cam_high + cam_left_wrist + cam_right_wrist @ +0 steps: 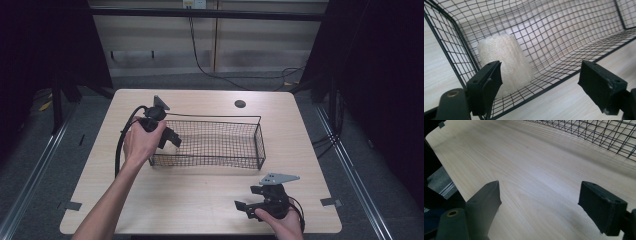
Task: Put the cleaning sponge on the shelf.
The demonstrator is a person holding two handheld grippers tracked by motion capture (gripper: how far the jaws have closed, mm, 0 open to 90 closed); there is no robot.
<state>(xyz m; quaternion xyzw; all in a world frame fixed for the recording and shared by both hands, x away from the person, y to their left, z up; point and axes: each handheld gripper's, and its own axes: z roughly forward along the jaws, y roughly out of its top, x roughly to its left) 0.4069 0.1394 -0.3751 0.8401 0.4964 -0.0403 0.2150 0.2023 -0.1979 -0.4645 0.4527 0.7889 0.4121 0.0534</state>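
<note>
Left gripper (540, 85): jaws stood wide apart, gripping nothing, at the wire basket's (260, 142) end.
Sponge (505, 63): white, lay inside the basket, just ahead of the left jaw.
Right gripper (540, 206): spread wide, empty, over bare table (524, 170).

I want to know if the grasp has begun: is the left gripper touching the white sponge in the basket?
Apart. The left gripper view shows the left gripper open, basket mesh between it and the sponge.
</note>
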